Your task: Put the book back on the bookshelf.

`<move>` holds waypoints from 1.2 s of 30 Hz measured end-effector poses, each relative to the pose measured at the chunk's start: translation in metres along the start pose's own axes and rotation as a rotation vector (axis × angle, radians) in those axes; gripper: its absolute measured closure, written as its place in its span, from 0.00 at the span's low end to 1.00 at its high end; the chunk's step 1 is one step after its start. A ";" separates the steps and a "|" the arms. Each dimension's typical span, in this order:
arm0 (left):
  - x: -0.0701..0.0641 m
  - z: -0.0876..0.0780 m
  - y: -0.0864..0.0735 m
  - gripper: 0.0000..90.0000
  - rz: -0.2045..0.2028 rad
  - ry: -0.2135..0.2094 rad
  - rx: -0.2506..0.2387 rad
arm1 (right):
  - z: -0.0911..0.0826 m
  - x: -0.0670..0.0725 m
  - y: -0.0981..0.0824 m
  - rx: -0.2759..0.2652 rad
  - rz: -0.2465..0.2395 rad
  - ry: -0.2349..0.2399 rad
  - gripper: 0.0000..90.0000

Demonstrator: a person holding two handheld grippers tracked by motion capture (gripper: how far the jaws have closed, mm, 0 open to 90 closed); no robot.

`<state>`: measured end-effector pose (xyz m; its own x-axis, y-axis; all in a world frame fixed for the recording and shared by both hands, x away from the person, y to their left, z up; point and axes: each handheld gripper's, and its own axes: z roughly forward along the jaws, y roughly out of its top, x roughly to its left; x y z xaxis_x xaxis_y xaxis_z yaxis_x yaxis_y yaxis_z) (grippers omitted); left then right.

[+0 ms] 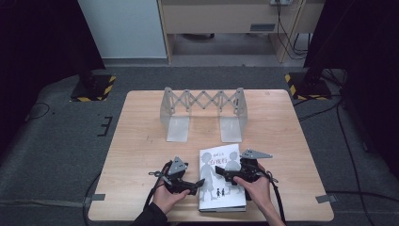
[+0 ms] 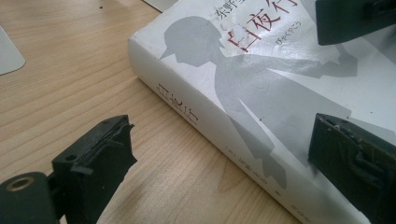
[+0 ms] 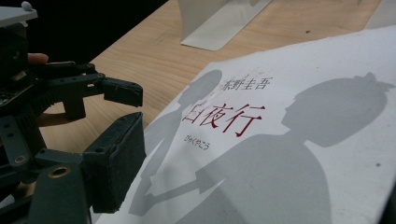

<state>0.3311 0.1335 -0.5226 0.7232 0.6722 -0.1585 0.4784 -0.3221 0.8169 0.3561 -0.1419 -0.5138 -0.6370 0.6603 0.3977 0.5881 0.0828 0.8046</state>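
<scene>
Nearest you, at the front edge of the bench, lies the white book, flat with its cover up; take it as your landmark. The cover carries grey silhouettes and red characters, and its spine faces your left.

Left of the book, your left hand holds the left tongs, which point toward the spine. In the left gripper view their jaws stand wide apart: one black pad hangs over bare wood beside the spine, the other over the cover, so they straddle the book's left edge without clamping it. Whether either pad touches the book you cannot tell.

On the book's right side, your right hand holds the right tongs, reaching in over the cover's middle. In the right gripper view one of their pads sits at the lower left over the cover; the other jaw barely shows at the frame's right edge, so they are apart and clamp nothing.

Beyond the book, toward the back of the bench, stands a grey expandable bookend rack, well apart from the book.
</scene>
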 end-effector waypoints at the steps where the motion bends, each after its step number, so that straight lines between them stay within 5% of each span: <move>1: 0.000 0.000 0.000 0.06 0.000 0.000 0.000 | -0.001 -0.002 -0.001 -0.003 0.009 0.004 0.27; 11: 0.000 0.000 0.000 0.06 -0.012 -0.005 -0.001 | -0.001 -0.004 -0.001 0.007 0.012 -0.020 0.35; 27: 0.001 -0.003 0.001 0.20 -0.032 -0.031 -0.022 | -0.009 -0.012 0.002 -0.011 0.147 -0.005 0.65; 36: 0.002 -0.005 0.003 0.21 -0.097 -0.085 -0.082 | -0.016 -0.005 0.011 -0.060 0.178 0.040 0.78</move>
<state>0.3314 0.1370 -0.5179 0.7170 0.6374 -0.2822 0.5082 -0.2008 0.8375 0.3574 -0.1564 -0.4996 -0.5455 0.6302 0.5525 0.6632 -0.0785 0.7443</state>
